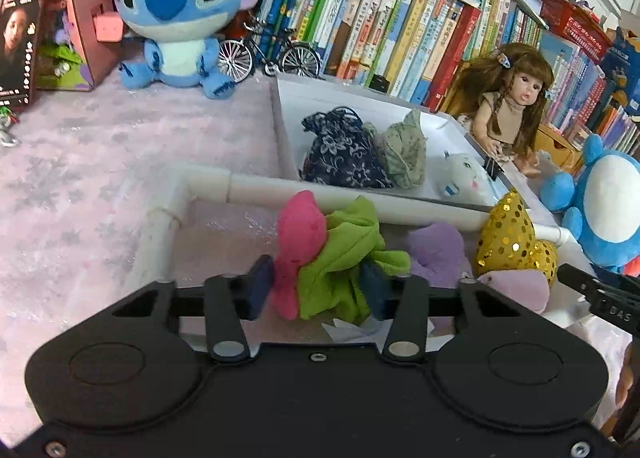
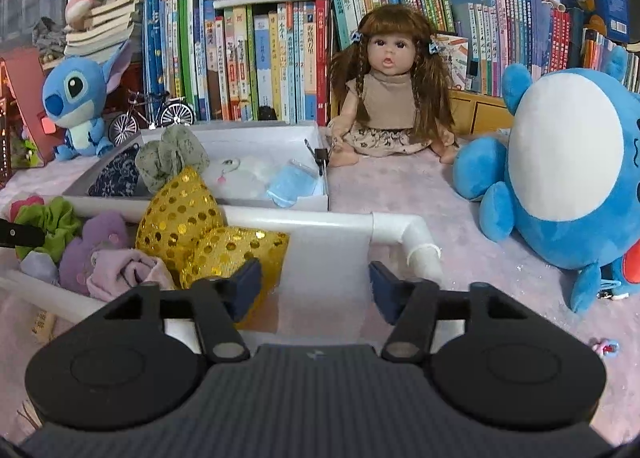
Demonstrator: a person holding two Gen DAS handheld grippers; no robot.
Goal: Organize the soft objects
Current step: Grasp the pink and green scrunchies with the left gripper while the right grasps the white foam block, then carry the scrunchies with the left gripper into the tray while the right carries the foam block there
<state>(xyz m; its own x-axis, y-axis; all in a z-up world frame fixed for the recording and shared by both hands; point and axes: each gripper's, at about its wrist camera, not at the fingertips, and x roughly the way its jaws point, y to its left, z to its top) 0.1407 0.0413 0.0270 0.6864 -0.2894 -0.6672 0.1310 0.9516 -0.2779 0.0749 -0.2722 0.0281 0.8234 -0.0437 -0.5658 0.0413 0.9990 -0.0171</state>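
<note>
My left gripper [image 1: 318, 286] is shut on a pink and green soft toy [image 1: 328, 254] and holds it above the white pipe frame [image 1: 200, 182]. In the frame lie a purple plush [image 1: 436, 250], a gold sequin piece [image 1: 512, 238] and a pale pink cloth [image 1: 520, 286]. The white box [image 1: 288, 130] behind holds a dark floral pouch [image 1: 344, 154], a grey-green pouch [image 1: 404, 150] and a white plush [image 1: 460, 174]. My right gripper [image 2: 316, 286] is open and empty beside the gold sequin piece [image 2: 192, 226], over the frame's right end [image 2: 416, 234]. The held toy also shows at the left of the right wrist view [image 2: 48, 222].
A Stitch plush [image 1: 180, 14] and a toy bicycle [image 1: 268, 54] stand at the back left. A doll [image 2: 388, 86] sits before rows of books [image 2: 256, 62]. A big blue plush [image 2: 560, 170] sits on the right. The surface is a pink cloth [image 1: 100, 162].
</note>
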